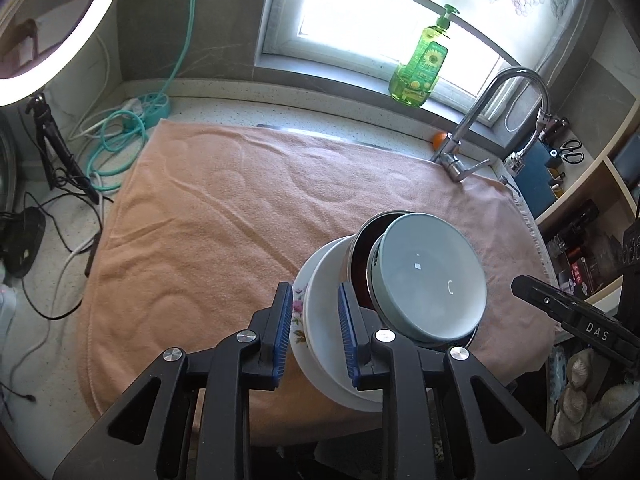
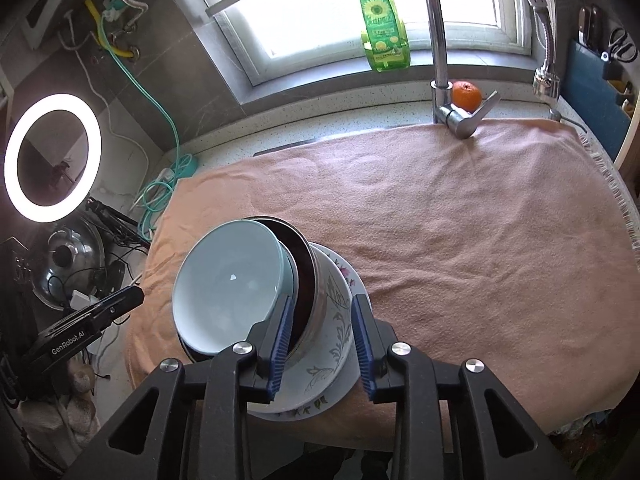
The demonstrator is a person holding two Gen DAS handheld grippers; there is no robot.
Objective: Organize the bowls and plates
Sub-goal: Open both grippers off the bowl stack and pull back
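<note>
A nested stack stands on the peach towel [image 1: 220,220] near its front edge. A pale blue bowl [image 1: 432,280] [image 2: 228,280] sits tilted on top, inside a dark metal bowl [image 1: 360,256] [image 2: 304,280]. Below them are a white patterned bowl [image 2: 336,320] and a floral plate [image 1: 298,320] [image 2: 356,280]. My left gripper [image 1: 316,320] hovers over the stack's left side, open, its pads clear of the plate rim. My right gripper [image 2: 322,332] hovers over the right side, open, with the metal and patterned bowls seen between its fingers.
A faucet [image 2: 438,40] stands at the towel's far edge with an orange [image 2: 466,96] behind it. A green soap bottle [image 1: 420,68] is on the windowsill. Cables [image 1: 116,136] and a ring light [image 2: 52,102] are to the left, shelves to the right.
</note>
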